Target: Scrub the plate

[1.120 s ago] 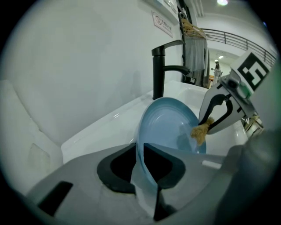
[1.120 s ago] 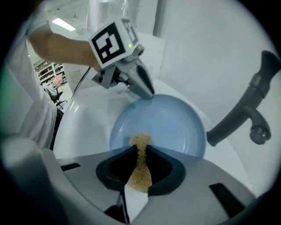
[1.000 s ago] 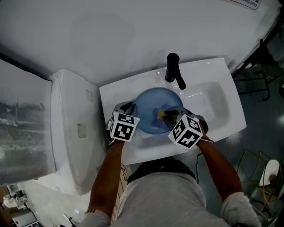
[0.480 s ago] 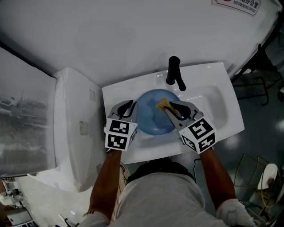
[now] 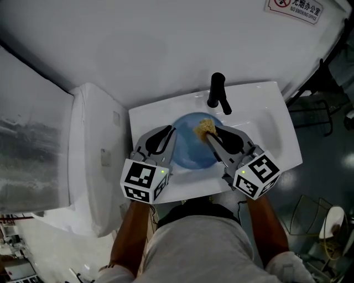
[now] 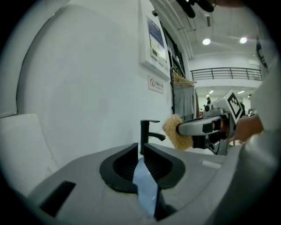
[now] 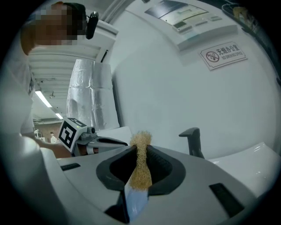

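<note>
A blue plate [image 5: 191, 149] is held above the white sink [image 5: 276, 138]. My left gripper [image 5: 170, 135] is shut on the plate's left rim; the rim shows as a blue strip [image 6: 144, 178] between the jaws. My right gripper [image 5: 212, 134] is shut on a tan scrubber [image 5: 206, 126], which lies on the plate's far right part. In the right gripper view the scrubber [image 7: 141, 162] stands squeezed between the jaws with the blue plate [image 7: 134, 201] under it. The left gripper view shows the scrubber [image 6: 175, 131] in the right gripper to the right of the faucet.
A black faucet [image 5: 217, 93] stands at the back of the sink, just behind the plate. A white toilet [image 5: 94, 160] is left of the sink. A white wall with a warning sign [image 5: 293, 8] runs behind. Dark racks stand at the right.
Both grippers have risen toward the head camera and tipped more level, lifting the plate out of the basin. The scrubber has moved from the plate's middle to its far right part.
</note>
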`<state>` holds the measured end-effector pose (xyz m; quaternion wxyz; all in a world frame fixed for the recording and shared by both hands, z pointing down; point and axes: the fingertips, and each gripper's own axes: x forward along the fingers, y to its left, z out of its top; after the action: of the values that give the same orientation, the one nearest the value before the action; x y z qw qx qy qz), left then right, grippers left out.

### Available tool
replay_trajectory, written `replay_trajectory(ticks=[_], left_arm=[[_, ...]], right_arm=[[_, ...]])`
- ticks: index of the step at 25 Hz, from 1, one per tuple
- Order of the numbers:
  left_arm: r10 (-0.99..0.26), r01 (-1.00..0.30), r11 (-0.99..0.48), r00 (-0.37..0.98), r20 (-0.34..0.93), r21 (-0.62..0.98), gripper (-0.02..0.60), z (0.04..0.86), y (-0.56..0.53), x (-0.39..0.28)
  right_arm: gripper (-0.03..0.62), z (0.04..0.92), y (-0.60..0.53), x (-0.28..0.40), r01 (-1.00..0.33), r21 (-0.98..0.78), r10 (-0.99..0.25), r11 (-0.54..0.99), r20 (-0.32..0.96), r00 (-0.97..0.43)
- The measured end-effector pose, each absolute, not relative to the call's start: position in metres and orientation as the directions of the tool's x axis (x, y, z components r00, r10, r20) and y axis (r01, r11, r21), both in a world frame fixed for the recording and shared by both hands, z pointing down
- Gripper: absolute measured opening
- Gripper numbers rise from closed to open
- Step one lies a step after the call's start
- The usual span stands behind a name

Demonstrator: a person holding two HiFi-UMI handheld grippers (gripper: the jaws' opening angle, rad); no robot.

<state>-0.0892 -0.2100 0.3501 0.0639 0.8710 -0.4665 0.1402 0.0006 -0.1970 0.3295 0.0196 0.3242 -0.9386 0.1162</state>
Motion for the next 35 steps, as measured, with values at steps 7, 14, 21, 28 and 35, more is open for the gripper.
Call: replay_trajectory(ticks=[7, 14, 21, 28, 35], left_arm=[[-0.806, -0.816, -0.578, 0.573, 0.15, 0.008, 0.037, 0.314, -0.196, -0.083], [-0.809, -0.811, -0.585, 0.586, 0.053, 0.026, 0.023, 0.288, -0.184, -0.082], [-0.808, -0.808, -0.589, 0.589, -0.015, 0.029, 0.017, 0.272, -0.174, -0.082], [-0.807, -0.806, -0.591, 0.589, -0.042, 0.026, 0.017, 0.268, -0.166, -0.081], [-0.805, -0.805, -0.593, 0.591, -0.054, 0.025, 0.017, 0.265, -0.164, -0.082]], right_arm=[[0.063, 0.298, -0.184, -0.001, -0.604, -0.176, -0.611, 0.777, 0.019, -0.791], [0.063, 0.279, -0.172, -0.006, -0.602, -0.141, -0.612, 0.786, -0.041, -0.79], [0.063, 0.265, -0.162, -0.01, -0.591, -0.138, -0.604, 0.795, -0.085, -0.792], [0.061, 0.264, -0.155, -0.012, -0.587, -0.136, -0.601, 0.798, -0.097, -0.793], [0.061, 0.264, -0.152, -0.015, -0.583, -0.123, -0.594, 0.803, -0.095, -0.799]])
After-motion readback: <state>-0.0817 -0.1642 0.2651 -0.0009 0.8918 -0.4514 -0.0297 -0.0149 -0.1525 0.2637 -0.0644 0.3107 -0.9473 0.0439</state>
